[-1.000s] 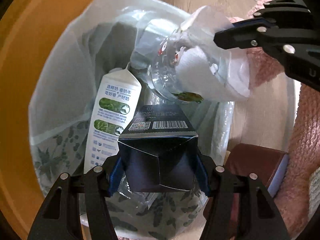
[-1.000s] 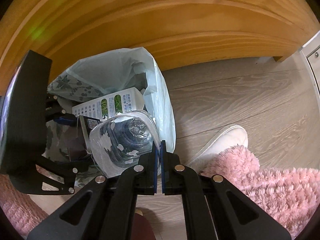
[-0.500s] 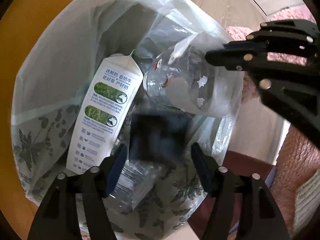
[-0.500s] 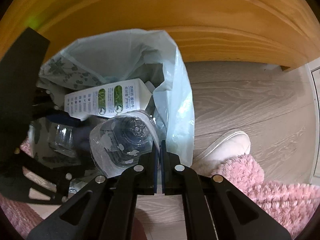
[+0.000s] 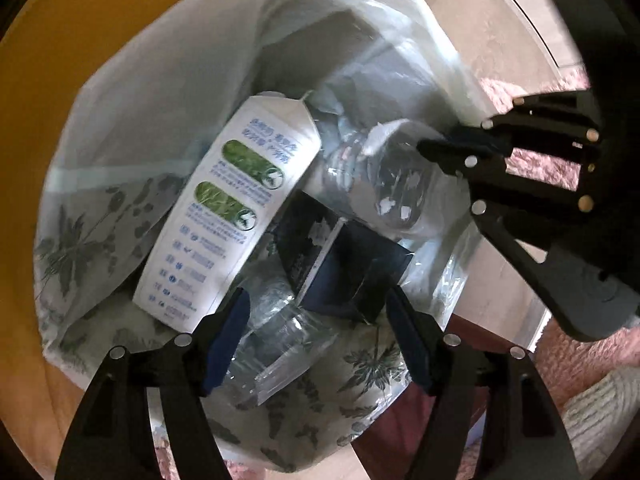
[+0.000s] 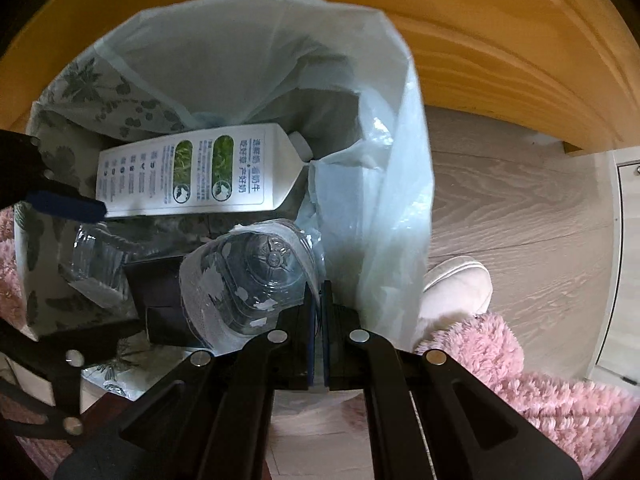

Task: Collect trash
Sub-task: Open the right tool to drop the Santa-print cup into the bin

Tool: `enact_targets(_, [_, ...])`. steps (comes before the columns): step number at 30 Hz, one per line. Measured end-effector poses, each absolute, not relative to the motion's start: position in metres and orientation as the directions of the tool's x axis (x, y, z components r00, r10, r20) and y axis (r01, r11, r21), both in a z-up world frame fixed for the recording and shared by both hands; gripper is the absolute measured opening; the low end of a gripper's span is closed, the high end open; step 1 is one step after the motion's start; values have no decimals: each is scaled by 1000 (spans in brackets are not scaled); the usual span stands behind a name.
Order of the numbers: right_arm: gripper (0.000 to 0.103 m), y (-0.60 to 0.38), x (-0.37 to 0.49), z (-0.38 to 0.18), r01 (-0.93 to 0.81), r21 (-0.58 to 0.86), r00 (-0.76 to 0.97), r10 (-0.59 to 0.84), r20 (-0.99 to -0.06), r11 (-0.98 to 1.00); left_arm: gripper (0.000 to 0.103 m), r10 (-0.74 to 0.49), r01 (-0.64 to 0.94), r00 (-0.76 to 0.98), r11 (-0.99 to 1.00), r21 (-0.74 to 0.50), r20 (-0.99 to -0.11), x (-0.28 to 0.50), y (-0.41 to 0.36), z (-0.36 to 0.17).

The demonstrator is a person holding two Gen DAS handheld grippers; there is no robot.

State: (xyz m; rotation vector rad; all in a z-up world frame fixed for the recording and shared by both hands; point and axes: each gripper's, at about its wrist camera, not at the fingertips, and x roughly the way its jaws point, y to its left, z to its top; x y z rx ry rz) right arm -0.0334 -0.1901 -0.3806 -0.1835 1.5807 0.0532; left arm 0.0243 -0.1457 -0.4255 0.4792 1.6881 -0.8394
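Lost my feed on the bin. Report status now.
Left tongs open and empty, jaws just widened; dark box in the bag. Right tongs shut on clear bottle at the bag mouth. Nothing blocking.

Right hand-held gripper [image 6: 319, 300] pinches the clear plastic bottle [image 6: 248, 280] over the trash bag [image 6: 256, 52], milk carton [image 6: 192, 172] lying inside.

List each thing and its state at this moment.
Left claw: open, jaws just widened, nothing between them.
Right claw: shut on bottle rim.
Box: lying in bag.
Carton: lying in bag.
Bag: mouth open, holding trash.
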Motion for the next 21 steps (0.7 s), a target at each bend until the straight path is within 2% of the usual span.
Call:
enact_targets(6, [4,-200,-28,-385,-112,-57,-46,-62,-997,992,73,-110,676,-254,690,-258,-961,32,-138,-411])
enact_targets(9, [6,-205,-27,-386,-97,-43,-61,-49,-997,994,80,-85,674,-239,703,-228,-967,34,-134,-411])
enact_targets(10, [9,-206,-26,-385,-91,-28,-73,-35,-997,995,81,-69,677,-228,705,-209,-971,34,-132,-411])
enact_targets(12, [29,-204,-25,-382,-82,16,-86,9,-996,997,81,-55,687,-213,702,-189,-975,36,-126,-413])
enact_targets(13, [34,-202,-25,-380,-86,32,-81,25,-996,996,82,-51,687,-209,703,-184,-977,36,-123,-411])
enact_targets(15, [53,-198,-25,-372,-115,13,-44,8,-999,993,85,-50,687,-197,705,-174,-979,32,-123,-411])
enact_targets(21, [54,-201,-28,-366,-113,21,-29,18,-999,993,85,-46,687,-157,713,-143,-986,26,-123,-393])
